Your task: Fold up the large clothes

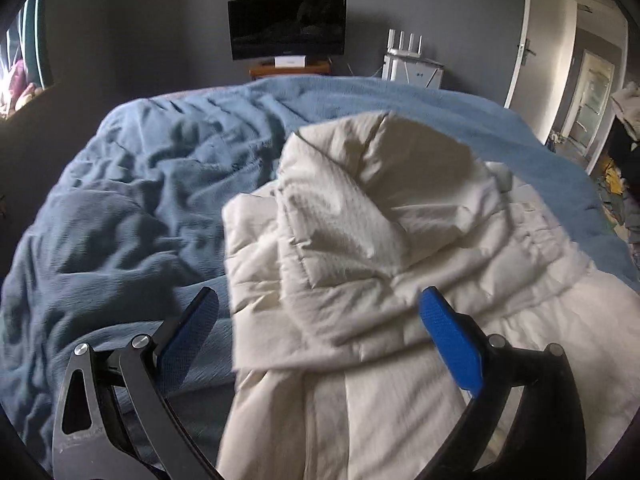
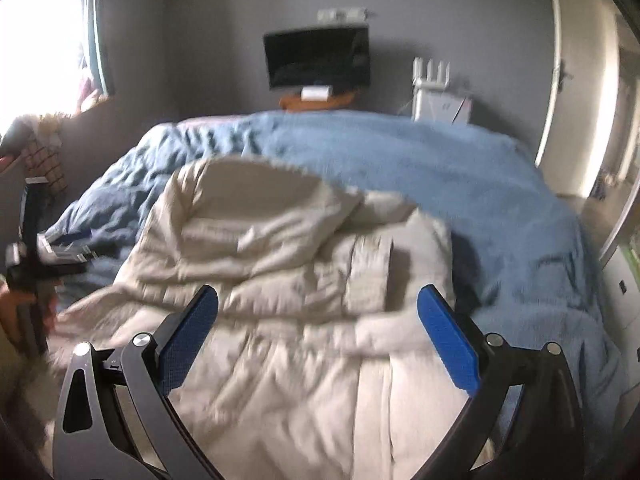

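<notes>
Both jaws stand wide apart, holding nothing: left gripper [image 1: 320, 300] and right gripper [image 2: 318, 300]. Each hovers over the white padded coat [image 1: 360, 240] on the blue blanket [image 1: 140, 180], with a television [image 1: 286, 26] at twelve o'clock.

The right tongs [image 2: 318, 300] hang spread wide, holding nothing, above a cream padded coat [image 2: 280, 280] bunched on the blue bedspread [image 2: 460, 168]. The left tongs [image 2: 36, 256] show at the left edge.

A rumpled blue bedspread [image 1: 160, 184] — behind it a dark monitor [image 1: 286, 26] and white router [image 1: 404, 46].
</notes>
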The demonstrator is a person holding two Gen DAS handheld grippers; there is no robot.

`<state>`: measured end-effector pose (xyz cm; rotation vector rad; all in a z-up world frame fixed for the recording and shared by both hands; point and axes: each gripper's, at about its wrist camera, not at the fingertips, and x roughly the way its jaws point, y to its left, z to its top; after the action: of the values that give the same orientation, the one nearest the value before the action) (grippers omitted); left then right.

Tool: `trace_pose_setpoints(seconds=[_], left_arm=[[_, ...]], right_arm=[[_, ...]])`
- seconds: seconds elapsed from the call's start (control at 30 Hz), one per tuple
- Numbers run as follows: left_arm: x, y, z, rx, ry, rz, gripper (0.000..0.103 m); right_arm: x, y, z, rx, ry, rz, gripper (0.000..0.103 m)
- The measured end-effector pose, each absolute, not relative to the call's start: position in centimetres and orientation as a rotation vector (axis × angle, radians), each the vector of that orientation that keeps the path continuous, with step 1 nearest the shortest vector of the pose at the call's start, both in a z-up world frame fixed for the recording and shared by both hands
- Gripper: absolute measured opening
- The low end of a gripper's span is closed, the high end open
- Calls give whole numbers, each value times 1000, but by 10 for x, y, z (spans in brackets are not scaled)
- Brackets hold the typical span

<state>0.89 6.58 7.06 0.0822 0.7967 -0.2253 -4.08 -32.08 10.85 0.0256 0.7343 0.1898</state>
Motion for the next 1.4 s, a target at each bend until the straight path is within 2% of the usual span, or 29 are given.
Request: trace_pose_setpoints(seconds=[0.2, 0.33, 0.67, 0.8, 0.83, 0.9, 0.97, 1.1, 1.2, 1.27, 1.4], left_arm=[[-37, 98, 80, 133, 866, -171, 97], [-69, 130, 66, 121, 953, -144, 97], [-139, 149, 51, 49, 1095, -211, 96], [-155, 138, 55, 54, 1114, -289, 91], [-157, 136, 56, 56, 1119, -308, 87], [-161, 131, 56, 47, 1145, -370, 82], [-163, 130, 55, 60, 1154, -383, 80], [-166, 138, 54, 56, 1181, -408, 68], [-172, 147, 49, 13, 1223, -450, 63], [-177, 156, 49, -31, 1234, -462, 63], [-188, 155, 55, -21, 1234, -479, 60]], right_arm=[[-83, -346, 111, -114, 788, 219, 96], [-112, -363, 97, -196, 860, 193, 96], [-150, -396, 65, -27, 1051, 223, 96], [-159, -391, 69, -43, 1059, 239, 95], [-164, -388, 72, -60, 1055, 247, 93], [-168, -385, 76, -73, 1058, 263, 83], [-171, -381, 78, -83, 1071, 281, 78], [-177, -379, 74, -87, 1122, 289, 64], [-182, -385, 72, -61, 1155, 288, 59], [-186, -395, 77, -79, 1152, 229, 54], [-191, -412, 81, -92, 1166, 165, 54]])
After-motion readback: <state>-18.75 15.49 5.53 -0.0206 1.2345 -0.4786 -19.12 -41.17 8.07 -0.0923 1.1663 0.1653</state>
